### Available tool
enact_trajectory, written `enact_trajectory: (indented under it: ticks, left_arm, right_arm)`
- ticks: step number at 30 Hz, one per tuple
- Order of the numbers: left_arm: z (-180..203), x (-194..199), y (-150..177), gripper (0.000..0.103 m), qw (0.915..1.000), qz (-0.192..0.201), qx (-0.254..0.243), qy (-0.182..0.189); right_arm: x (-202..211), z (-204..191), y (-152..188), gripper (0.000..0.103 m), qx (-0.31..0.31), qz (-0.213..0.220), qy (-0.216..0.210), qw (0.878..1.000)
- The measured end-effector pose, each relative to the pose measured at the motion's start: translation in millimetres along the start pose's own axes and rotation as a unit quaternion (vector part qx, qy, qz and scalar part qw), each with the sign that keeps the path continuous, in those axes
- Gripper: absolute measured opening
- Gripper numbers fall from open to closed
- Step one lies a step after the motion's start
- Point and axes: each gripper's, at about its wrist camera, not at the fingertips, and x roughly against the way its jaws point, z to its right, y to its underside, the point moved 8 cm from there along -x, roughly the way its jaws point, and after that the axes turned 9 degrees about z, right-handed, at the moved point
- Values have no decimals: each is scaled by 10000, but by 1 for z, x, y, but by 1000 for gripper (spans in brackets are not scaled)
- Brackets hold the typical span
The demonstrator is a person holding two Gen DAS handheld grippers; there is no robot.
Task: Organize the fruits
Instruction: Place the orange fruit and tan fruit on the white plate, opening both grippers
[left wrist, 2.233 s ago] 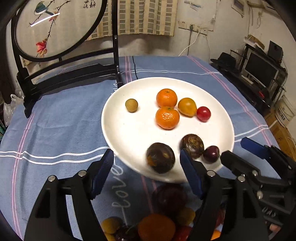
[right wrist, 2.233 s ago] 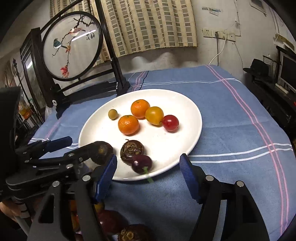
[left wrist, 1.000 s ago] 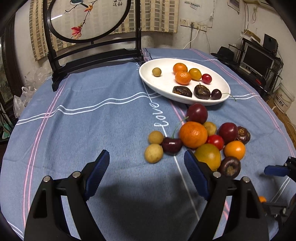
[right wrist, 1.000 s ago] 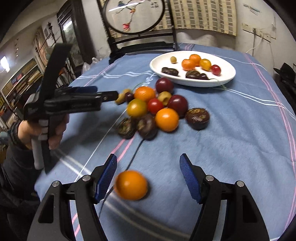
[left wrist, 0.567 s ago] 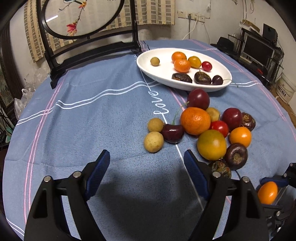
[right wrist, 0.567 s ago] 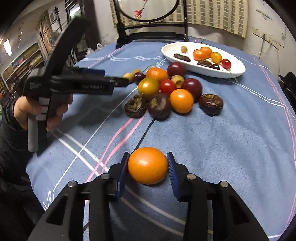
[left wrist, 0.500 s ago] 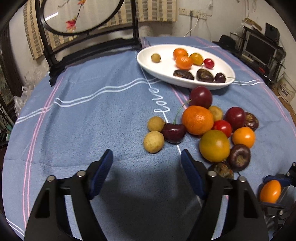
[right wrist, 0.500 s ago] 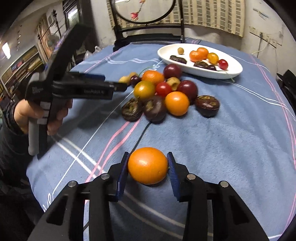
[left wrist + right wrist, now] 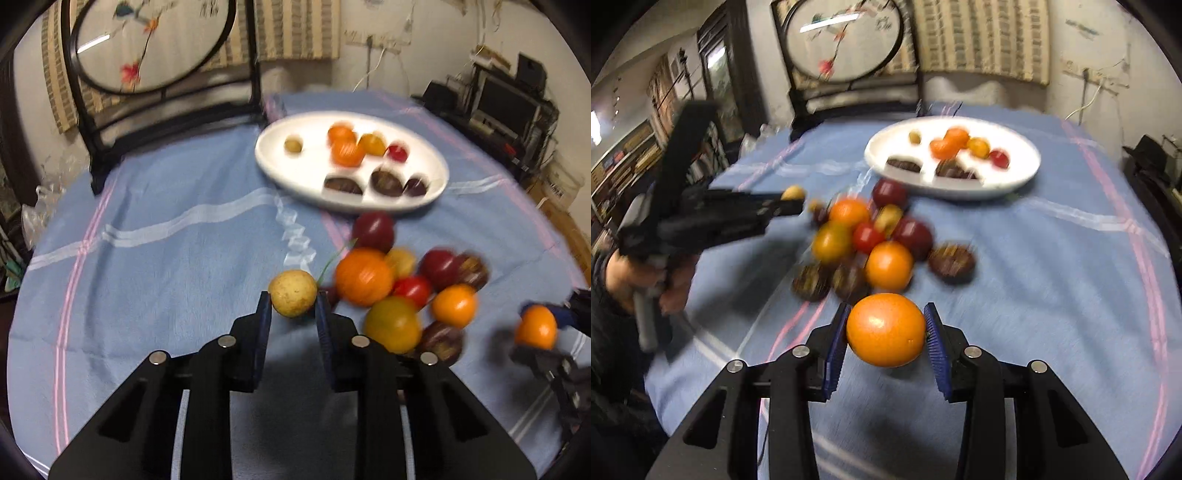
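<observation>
My left gripper (image 9: 292,301) is shut on a small tan round fruit (image 9: 291,292), lifted a little off the blue tablecloth. My right gripper (image 9: 886,324) is shut on an orange (image 9: 885,329), also seen at the right edge of the left wrist view as the orange (image 9: 536,327). A heap of loose fruit (image 9: 399,288) lies on the cloth: oranges, red and dark purple ones, a yellow-green one. Behind it stands a white oval plate (image 9: 280,168) with several fruits on it. In the right wrist view the left gripper (image 9: 792,199) shows side-on with its fruit (image 9: 793,192).
A black wooden stand with a round embroidered screen (image 9: 147,44) rises at the table's far edge. A person's hand (image 9: 646,280) grips the left tool's handle. A desk with a monitor (image 9: 509,107) stands off to the right. Bare blue cloth (image 9: 147,258) stretches left of the heap.
My left gripper went from open over bare cloth to shut on the tan fruit and rose. The right gripper, closed on the orange earlier, lifted it and moved toward the heap.
</observation>
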Motion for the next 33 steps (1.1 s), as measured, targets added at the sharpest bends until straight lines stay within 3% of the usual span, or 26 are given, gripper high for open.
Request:
enact_trajectory:
  ticks: [2, 7, 11, 17, 18, 19, 21, 22, 23, 33]
  left_arm:
    - [8, 5, -17, 24, 9998, 116, 17, 183]
    - [20, -6, -48, 24, 9994, 237, 56, 240]
    - [21, -35, -72, 24, 9991, 250, 250, 232]
    - [17, -83, -74, 24, 9993, -80, 367, 47]
    - [17, -88, -74, 24, 9992, -104, 382, 38]
    - [16, -95, -74, 24, 9990, -146, 420, 37]
    - [12, -104, -74, 38, 9979, -194, 607, -58]
    - [10, -105, -74, 56, 9972, -169, 715, -127]
    - [8, -103, -73, 62, 9966, -96, 804, -174]
    - [5, -67, -70, 73, 9978, 206, 611, -153]
  right_arm:
    - [0, 7, -21, 41, -99, 240, 35, 9997]
    - [-15, 27, -81, 41, -455, 760, 239, 9958]
    - [-53, 41, -109, 41, -739, 752, 338, 9939]
    - [-115, 56, -96, 41, -1347, 376, 142, 9901]
    - [-122, 58, -93, 42, -1450, 327, 72, 9889]
    - [-127, 61, -92, 50, -1631, 344, -42, 9860]
    - [-126, 63, -91, 60, -1836, 409, -139, 9821]
    - [-123, 64, -91, 62, -1858, 448, -135, 9815]
    - [-119, 63, -92, 63, -1855, 505, -150, 9812]
    - [-105, 63, -89, 64, -1625, 584, 29, 9850]
